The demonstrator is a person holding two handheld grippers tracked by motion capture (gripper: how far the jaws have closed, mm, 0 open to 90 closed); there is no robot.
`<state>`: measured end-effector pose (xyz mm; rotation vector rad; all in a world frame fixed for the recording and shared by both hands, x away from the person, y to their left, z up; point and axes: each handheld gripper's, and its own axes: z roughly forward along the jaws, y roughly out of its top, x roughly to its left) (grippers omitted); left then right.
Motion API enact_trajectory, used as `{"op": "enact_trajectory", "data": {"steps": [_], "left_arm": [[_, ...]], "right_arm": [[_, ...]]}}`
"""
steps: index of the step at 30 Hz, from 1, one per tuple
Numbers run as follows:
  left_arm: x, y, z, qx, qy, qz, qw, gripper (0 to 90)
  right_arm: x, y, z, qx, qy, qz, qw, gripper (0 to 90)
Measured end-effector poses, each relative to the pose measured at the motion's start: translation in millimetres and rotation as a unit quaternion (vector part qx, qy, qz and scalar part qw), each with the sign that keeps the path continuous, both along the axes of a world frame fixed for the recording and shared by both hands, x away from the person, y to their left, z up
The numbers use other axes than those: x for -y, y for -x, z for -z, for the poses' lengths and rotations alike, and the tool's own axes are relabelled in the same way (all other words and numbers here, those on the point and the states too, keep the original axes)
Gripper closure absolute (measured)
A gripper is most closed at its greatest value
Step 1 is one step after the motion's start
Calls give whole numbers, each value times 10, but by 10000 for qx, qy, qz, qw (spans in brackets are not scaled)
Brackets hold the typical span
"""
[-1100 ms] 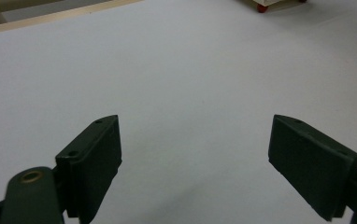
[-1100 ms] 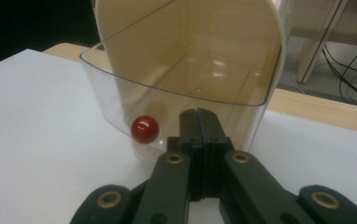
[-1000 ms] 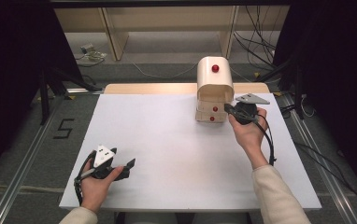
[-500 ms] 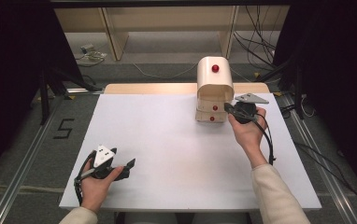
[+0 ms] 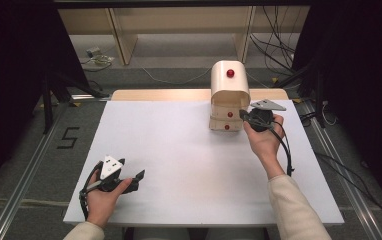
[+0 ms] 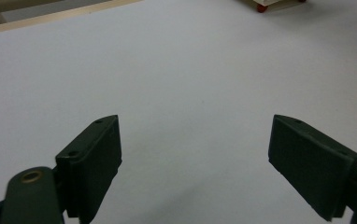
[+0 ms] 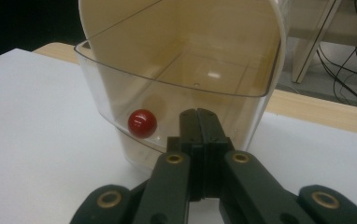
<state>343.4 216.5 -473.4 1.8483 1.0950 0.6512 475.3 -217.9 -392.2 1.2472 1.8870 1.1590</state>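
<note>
White table sheet (image 5: 179, 150) across the middle of the high view. In the upper right of that frame, a cream cabinet (image 5: 229, 95) with a rounded top and red knobs (image 5: 230, 73) down its front, standing at the sheet's far edge. Just right of it, the right gripper (image 5: 242, 115), held in the right hand (image 5: 264, 142), tips at the cabinet's lower right corner, touching or just short of it: cannot tell which from above.

In the right gripper view, jaws pressed together with no gap, nothing visibly between them, low centre of the frame, tips right before the clear drawer (image 7: 176, 100) pulled out of the cabinet. One red knob (image 7: 142, 123) on the drawer front, just left of the tips and apart from them.

Lower left of the high view: left gripper (image 5: 138, 176) in the left hand (image 5: 104, 197), low over bare sheet, well apart from the cabinet. In the left gripper view, jaws spread wide, empty, plain white sheet between them; cabinet's foot (image 6: 272, 4) at the top right edge.
</note>
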Motion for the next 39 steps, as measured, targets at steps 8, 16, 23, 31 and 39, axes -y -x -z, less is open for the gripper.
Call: {"op": "enact_trajectory", "data": {"steps": [8,16,23,31,39], "left_arm": [[0,-1,2,-7,1,0,10000,169],[0,-1,4,-4,-1,-7,10000,170],[3,-2,7,-15,13,1,10000,169],[2,-2,7,-17,12,3,10000,170],[1,-1,6,-14,13,5,10000,170]], "right_arm": [[-7,-27,8,-1,2,33,10000,900],[-10,-47,15,-13,10,83,10000,900],[-11,-71,25,20,3,78,10000,900],[-16,-90,35,19,-6,106,9999,900],[-16,-89,36,25,-5,105,9999,900]]}}
